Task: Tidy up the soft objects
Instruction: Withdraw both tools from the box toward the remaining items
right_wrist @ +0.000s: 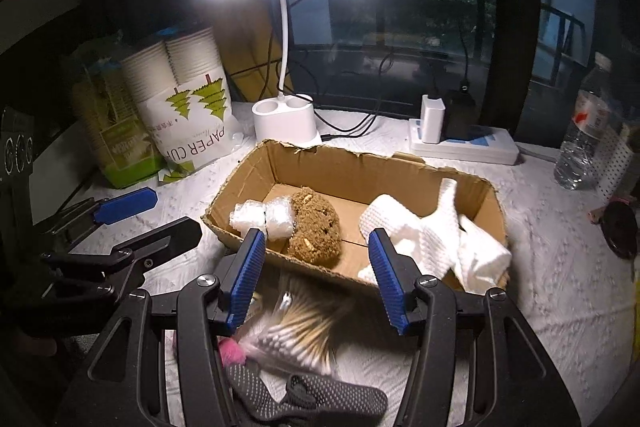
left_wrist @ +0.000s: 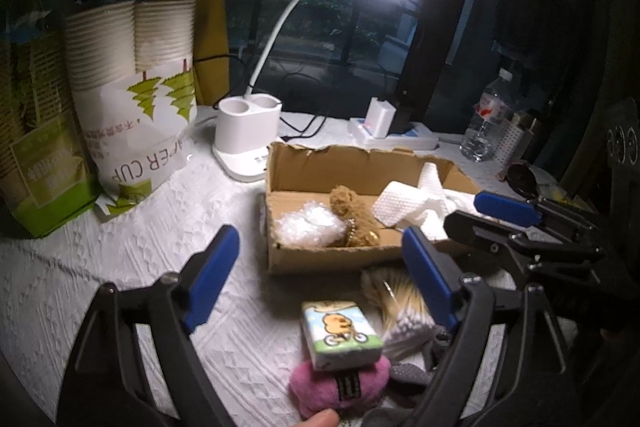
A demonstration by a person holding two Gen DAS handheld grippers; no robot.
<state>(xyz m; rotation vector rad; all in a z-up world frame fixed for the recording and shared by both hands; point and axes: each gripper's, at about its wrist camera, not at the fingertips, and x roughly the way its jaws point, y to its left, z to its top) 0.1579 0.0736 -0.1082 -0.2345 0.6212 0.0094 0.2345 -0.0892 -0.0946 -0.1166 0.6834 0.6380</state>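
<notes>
Soft objects are split between the white cloth-covered table (left_wrist: 120, 259) and the cardboard box (right_wrist: 320, 163) ahead of both grippers. The left gripper (left_wrist: 320, 267) is spread wide, nothing between its blue pads. Just below and between its fingers lies a tissue pack (left_wrist: 340, 335) printed with a cartoon figure on a bicycle, resting on a pink plush piece (left_wrist: 340, 383). Just beside these, toward the right finger, lie a bundle of cotton swabs (left_wrist: 394, 297) and a grey dotted glove (left_wrist: 408, 371).

The right gripper (right_wrist: 318, 277) is also spread wide and holds nothing. Directly below the gap between its fingers is the cotton swab bundle, blurred, with the grey glove (right_wrist: 312, 399) nearer the camera and a bit of the pink plush (right_wrist: 232, 351) showing by its left finger.

Beyond both grippers' fingertips, the open box holds a roll of bubble wrap (right_wrist: 264, 217) at its left end, a brown plush bear (right_wrist: 316, 227) touching it, and a white waffle-textured cloth (right_wrist: 432, 235) draped at the right end.

Farther out stand a lit desk lamp (right_wrist: 286, 115), packs of paper cups (right_wrist: 188, 99) to the left, a power strip (right_wrist: 464, 143) and a water bottle (right_wrist: 584, 139) to the right.
</notes>
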